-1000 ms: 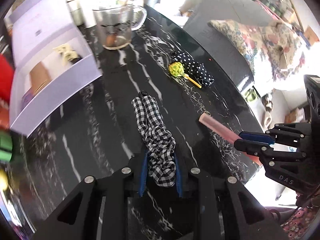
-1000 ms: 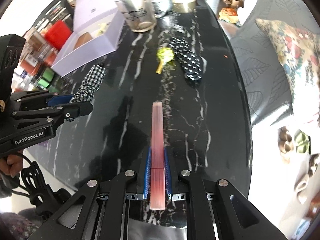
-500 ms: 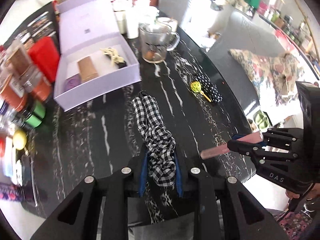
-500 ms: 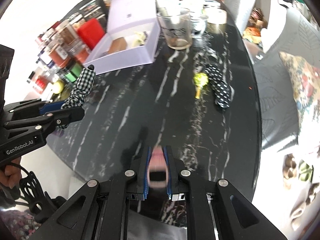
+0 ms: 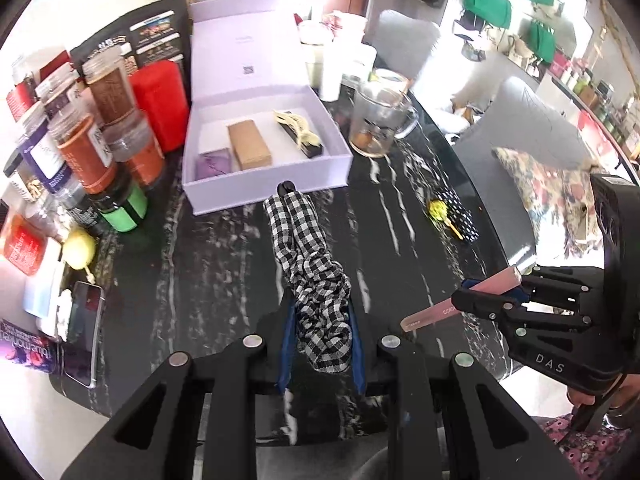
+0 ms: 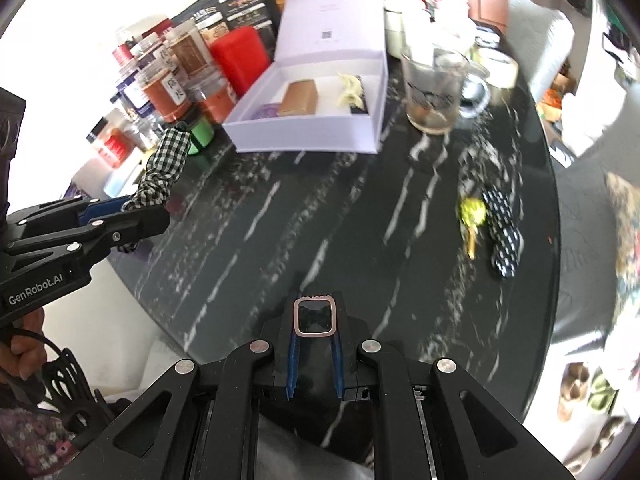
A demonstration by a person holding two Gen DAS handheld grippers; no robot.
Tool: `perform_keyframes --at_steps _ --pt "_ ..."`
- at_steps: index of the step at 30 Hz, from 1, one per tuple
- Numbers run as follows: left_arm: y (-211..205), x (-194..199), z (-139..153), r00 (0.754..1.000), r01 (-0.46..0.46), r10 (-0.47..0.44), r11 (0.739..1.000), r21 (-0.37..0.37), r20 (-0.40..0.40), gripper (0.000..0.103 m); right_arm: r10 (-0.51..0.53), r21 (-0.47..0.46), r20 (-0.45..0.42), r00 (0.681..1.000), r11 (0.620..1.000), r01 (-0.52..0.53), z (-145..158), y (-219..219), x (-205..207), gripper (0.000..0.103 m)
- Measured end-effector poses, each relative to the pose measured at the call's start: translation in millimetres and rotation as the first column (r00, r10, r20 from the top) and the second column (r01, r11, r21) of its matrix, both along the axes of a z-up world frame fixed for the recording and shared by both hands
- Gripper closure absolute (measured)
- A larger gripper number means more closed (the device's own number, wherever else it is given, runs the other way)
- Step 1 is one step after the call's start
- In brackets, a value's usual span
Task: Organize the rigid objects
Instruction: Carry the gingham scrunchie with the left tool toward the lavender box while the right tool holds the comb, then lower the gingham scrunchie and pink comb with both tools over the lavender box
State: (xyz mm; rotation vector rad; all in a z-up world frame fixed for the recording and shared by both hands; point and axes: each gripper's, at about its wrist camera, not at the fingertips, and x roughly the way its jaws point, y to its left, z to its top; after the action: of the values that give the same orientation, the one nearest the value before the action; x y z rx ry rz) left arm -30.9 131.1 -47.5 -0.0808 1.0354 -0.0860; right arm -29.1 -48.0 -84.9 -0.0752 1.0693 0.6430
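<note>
The left hand-held gripper point(image 5: 320, 332) is clamped on a black-and-white checked fabric piece point(image 5: 310, 276), held above the black marble table point(image 5: 224, 264). The right hand-held gripper point(image 6: 316, 344) is closed on a pink tube point(image 5: 460, 302) — seen end-on in its own view. An open lilac box point(image 5: 264, 188) sits toward the table's far edge, and a polka-dot item point(image 6: 502, 236) and a yellow-green piece point(image 6: 472, 212) lie just beside each other near the right edge.
</note>
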Motion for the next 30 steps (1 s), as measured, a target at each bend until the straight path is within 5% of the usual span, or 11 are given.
perform_keyframes --at_steps 30 --pt "94 72 17 0.994 0.102 -0.101 0.995 -0.021 0.049 0.080 -0.082 -0.024 0.061 0.995 0.996 0.084 40 103 49 0.090"
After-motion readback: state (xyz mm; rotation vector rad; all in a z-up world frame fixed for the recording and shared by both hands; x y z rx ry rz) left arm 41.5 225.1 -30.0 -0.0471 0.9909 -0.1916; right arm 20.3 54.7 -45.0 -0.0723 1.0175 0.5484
